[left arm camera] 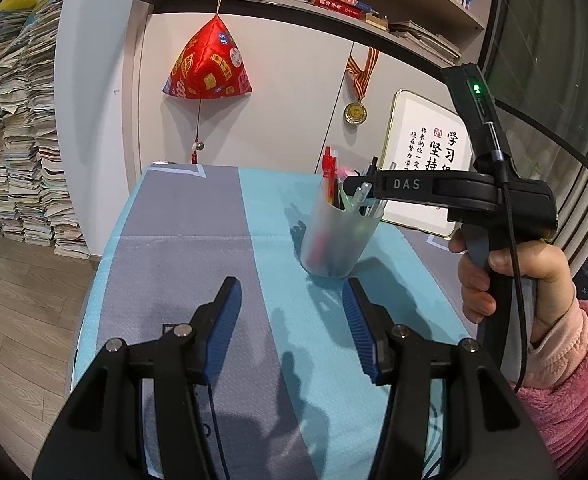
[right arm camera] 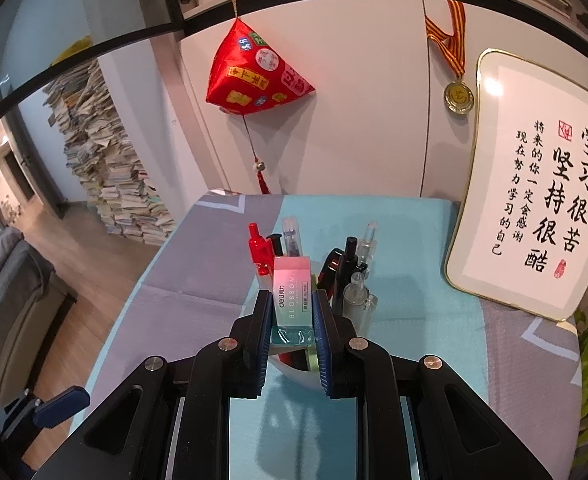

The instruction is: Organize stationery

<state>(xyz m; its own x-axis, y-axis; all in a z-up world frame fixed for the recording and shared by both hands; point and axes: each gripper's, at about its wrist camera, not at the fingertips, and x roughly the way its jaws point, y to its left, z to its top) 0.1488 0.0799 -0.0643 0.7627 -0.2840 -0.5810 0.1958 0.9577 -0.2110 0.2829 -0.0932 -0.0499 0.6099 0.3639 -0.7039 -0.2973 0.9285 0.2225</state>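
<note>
My right gripper (right arm camera: pixel 293 316) pinches a boxed pink-to-mint gradient eraser (right arm camera: pixel 291 292) upright by its long sides, directly over the frosted translucent plastic pen cup (left arm camera: pixel 336 240) on the grey-and-teal covered desk (left arm camera: pixel 198 240). To drop it well I judge I should lower into the gap between the red pen (right arm camera: pixel 260 250) and the black pens (right arm camera: pixel 344 268), then release. My left gripper (left arm camera: pixel 292 316) is spread, empty, near the cup.

one pen cup (left arm camera: pixel 336 242), one eraser (right arm camera: pixel 292 294), one medal (left arm camera: pixel 355 113), one framed calligraphy board (right arm camera: pixel 534 216)
</note>
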